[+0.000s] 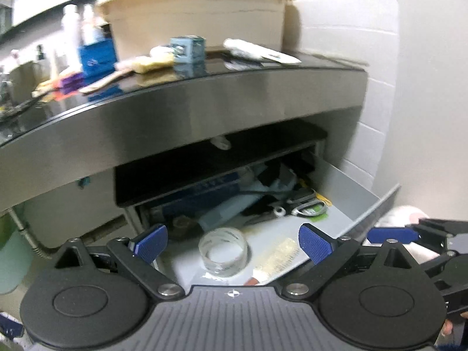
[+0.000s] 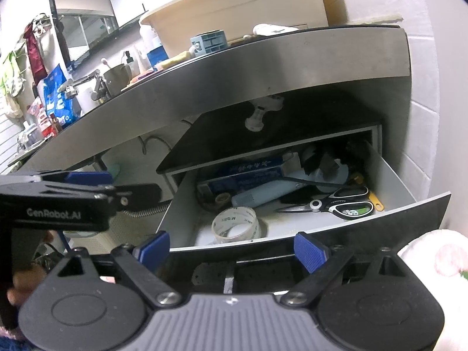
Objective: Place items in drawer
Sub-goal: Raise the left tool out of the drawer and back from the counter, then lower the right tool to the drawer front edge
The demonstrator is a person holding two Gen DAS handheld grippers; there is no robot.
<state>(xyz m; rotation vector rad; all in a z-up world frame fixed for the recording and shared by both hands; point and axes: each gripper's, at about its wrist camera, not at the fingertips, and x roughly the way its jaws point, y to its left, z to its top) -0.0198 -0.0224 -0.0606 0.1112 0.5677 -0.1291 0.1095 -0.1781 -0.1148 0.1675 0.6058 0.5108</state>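
The drawer (image 1: 342,190) under the counter is pulled out, and its dark front panel (image 2: 365,225) is nearest me. Inside lie a clear tape roll (image 1: 223,253) (image 2: 236,225), a pale brush (image 1: 278,256), black-handled scissors (image 2: 336,204), a long blue box (image 2: 245,175) and a light blue tube (image 2: 263,194). My left gripper (image 1: 232,244) hangs open just above the tape roll, holding nothing. My right gripper (image 2: 231,250) is open and empty in front of the drawer's front panel. Each gripper shows at the edge of the other's view.
The steel-edged counter (image 1: 204,99) overhangs the drawer and carries a cream tub (image 1: 199,14), a small blue-grey box (image 1: 187,49), a white tube (image 1: 260,51), cloths and bottles. A white tiled wall (image 2: 421,117) stands close on the right. A metal hose (image 1: 23,228) runs down on the left.
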